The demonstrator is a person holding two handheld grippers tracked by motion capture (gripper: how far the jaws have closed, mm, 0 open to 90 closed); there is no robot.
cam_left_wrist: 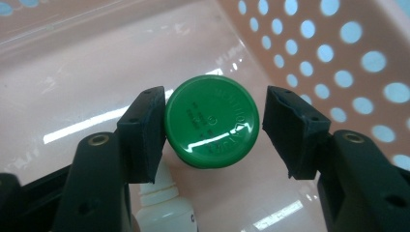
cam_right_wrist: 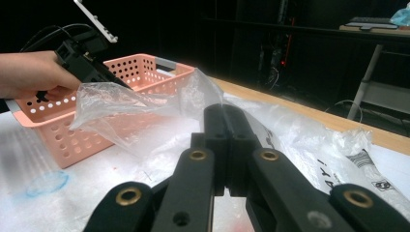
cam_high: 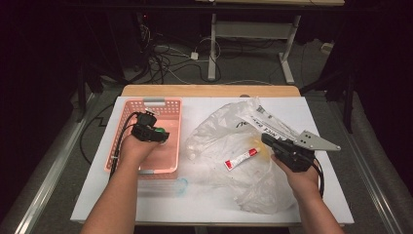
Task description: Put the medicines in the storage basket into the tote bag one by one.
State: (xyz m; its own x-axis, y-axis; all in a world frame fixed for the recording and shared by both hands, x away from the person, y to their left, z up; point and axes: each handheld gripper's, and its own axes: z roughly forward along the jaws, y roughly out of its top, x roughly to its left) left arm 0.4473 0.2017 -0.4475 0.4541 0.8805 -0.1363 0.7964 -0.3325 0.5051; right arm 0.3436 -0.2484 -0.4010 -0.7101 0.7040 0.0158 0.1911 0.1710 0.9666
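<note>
A round green cap (cam_left_wrist: 212,121) faces up at me inside the pink perforated basket (cam_left_wrist: 309,43). My left gripper (cam_left_wrist: 212,121) straddles it: the left pad meets the cap's rim and the right pad stands a sliver off. In the high view the left gripper (cam_high: 158,132) reaches down into the basket (cam_high: 146,105). A white bottle neck (cam_left_wrist: 162,203) lies under the left jaw. My right gripper (cam_right_wrist: 225,113) is shut on the clear plastic bag (cam_right_wrist: 121,104), holding a fold of film raised. On the table the bag (cam_high: 219,131) holds a red and white tube (cam_high: 241,158).
A clear lid-like piece with a blue ring (cam_high: 180,185) lies in front of the basket. The white table board (cam_high: 316,195) has a wooden strip (cam_high: 209,90) at its far edge. Printed packaging (cam_high: 265,124) sits at the bag's far side.
</note>
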